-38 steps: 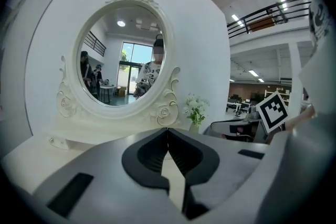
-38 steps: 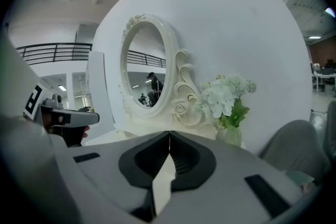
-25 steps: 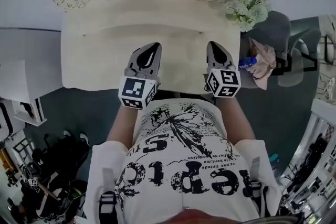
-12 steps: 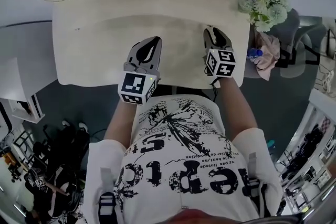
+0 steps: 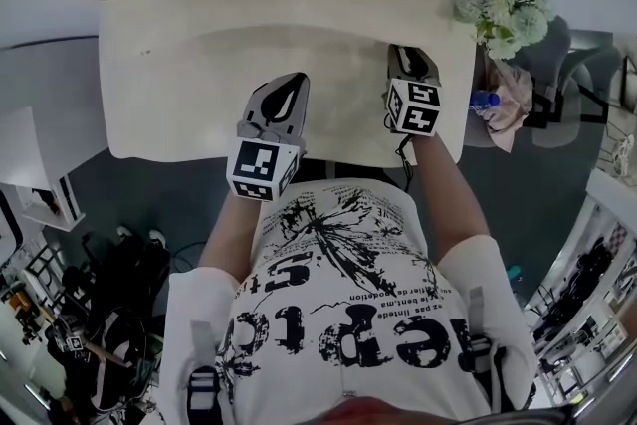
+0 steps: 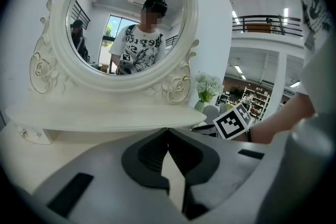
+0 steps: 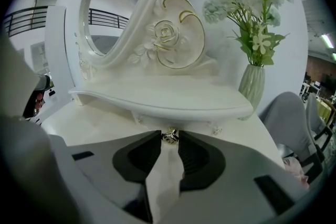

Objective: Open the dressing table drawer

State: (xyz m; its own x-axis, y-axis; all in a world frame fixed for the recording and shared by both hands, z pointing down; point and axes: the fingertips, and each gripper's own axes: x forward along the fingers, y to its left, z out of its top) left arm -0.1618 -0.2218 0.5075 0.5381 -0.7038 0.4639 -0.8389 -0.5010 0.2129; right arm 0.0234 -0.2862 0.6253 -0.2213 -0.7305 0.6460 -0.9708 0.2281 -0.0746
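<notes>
Right gripper (image 7: 169, 142) sat at the drawer knob (image 7: 169, 136), just under the shelf (image 7: 163, 99). Its jaws had just swung wide, then eased in a little, with the knob between the tips. I couldn't tell if the pads touched it. Left gripper (image 6: 168, 129), before the shelf, was closed and empty.

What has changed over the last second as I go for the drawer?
The right gripper moved forward over the dressing table toward the mirror shelf. Its jaws opened from shut, then eased in slightly. The gold drawer knob now sits between their tips, not gripped. The left gripper stayed shut and empty near the table's front edge.
</notes>
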